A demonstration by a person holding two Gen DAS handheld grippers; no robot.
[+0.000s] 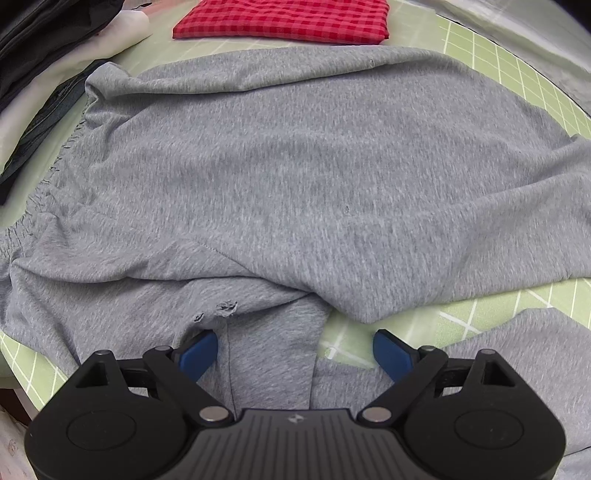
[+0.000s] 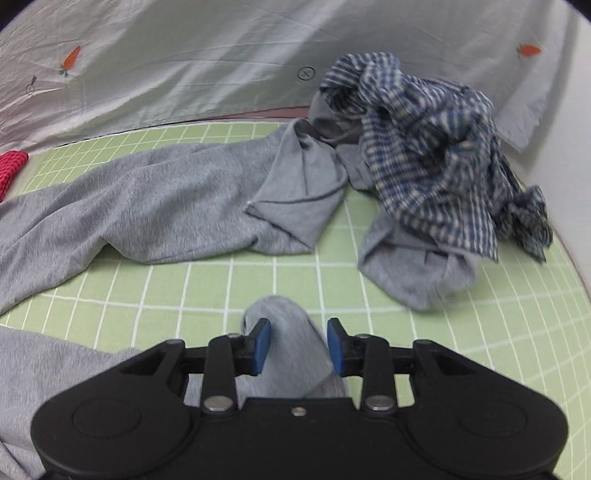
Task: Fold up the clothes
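Observation:
Grey sweatpants lie spread on the green grid mat, waistband at the left, a small hole near the crotch. My left gripper is open, its blue fingers astride the crotch fabric. In the right wrist view one grey leg stretches across the mat to a folded cuff. My right gripper is open, with a fold of the other grey leg lying between its blue pads.
A folded red checked cloth lies at the far edge. Dark and white garments are piled at the far left. A crumpled blue checked shirt sits on another grey garment at the right. A white sheet rises behind.

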